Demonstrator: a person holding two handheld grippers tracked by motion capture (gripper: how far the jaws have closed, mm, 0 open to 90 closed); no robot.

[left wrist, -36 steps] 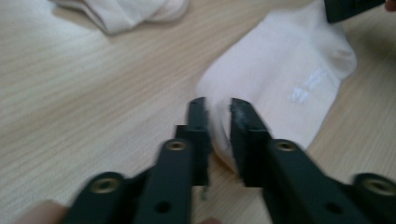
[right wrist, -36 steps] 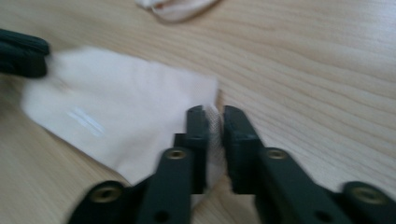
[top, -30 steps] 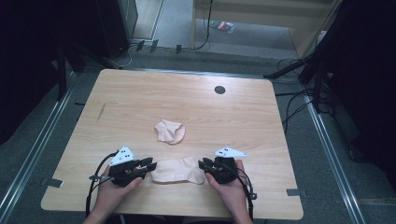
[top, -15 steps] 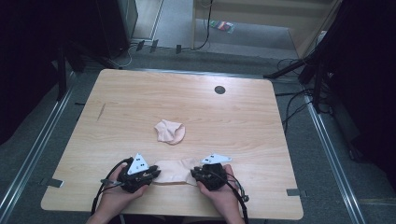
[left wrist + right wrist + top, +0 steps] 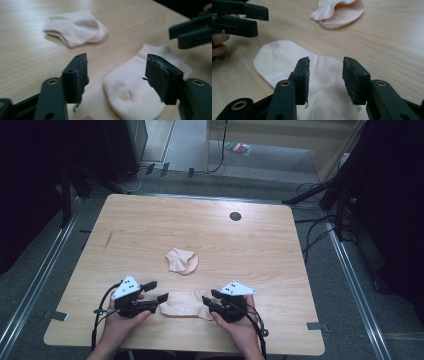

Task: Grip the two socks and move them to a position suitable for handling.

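The flat pale-pink cotton sock (image 5: 185,303) lies spread between both grippers. The left gripper (image 5: 156,291) has just been opening, jaws wide, sock under them, nothing held. The right gripper (image 5: 210,299) has just been opening too, jaws apart over the sock's other end, gripping nothing.

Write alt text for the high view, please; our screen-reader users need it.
A person's two hands hold the left gripper and the right gripper, both open, at either end of a flat pale sock on a wooden table. A crumpled sock lies farther back.
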